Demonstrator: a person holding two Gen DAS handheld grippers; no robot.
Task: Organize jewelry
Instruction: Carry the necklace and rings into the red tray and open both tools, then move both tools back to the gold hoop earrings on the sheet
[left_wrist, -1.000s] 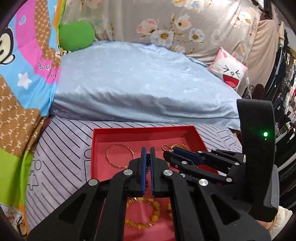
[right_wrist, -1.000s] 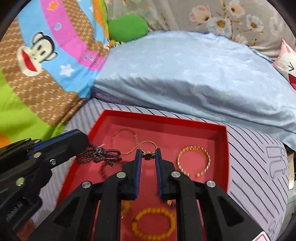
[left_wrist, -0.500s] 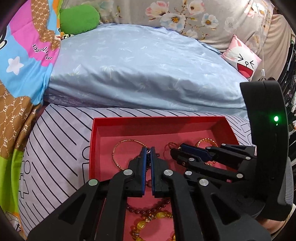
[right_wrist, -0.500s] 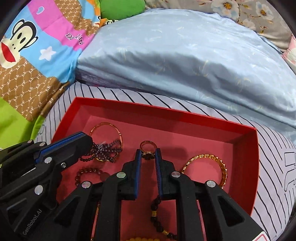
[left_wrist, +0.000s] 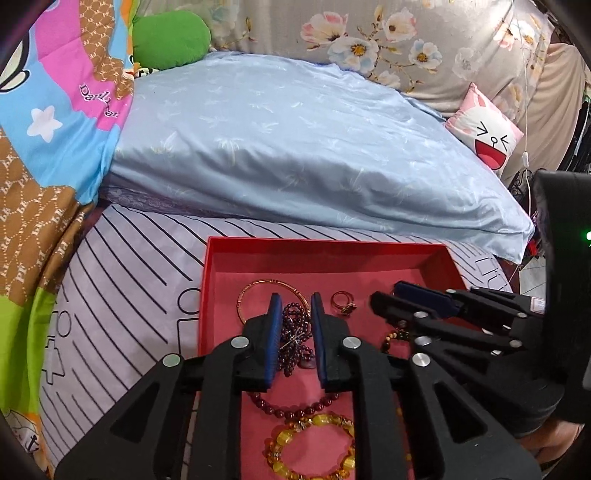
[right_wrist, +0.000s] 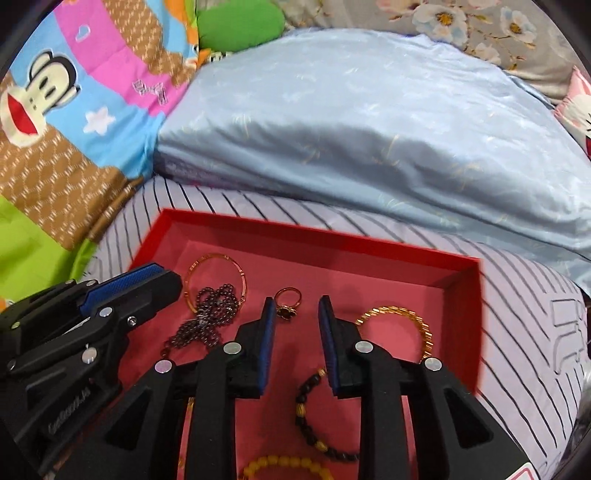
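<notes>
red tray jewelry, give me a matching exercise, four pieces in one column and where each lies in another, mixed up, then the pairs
In the red tray:

1. thin gold bangle
2. gold ring with dark stone
3. ridged gold bracelet
4. yellow bead bracelet

A. near edge, closest to the cameras
B. right side, by the right wall
C. far left, partly under the dark bead strand
D. middle, just ahead of the right gripper

Pairs: 1-C, 2-D, 3-B, 4-A
</notes>
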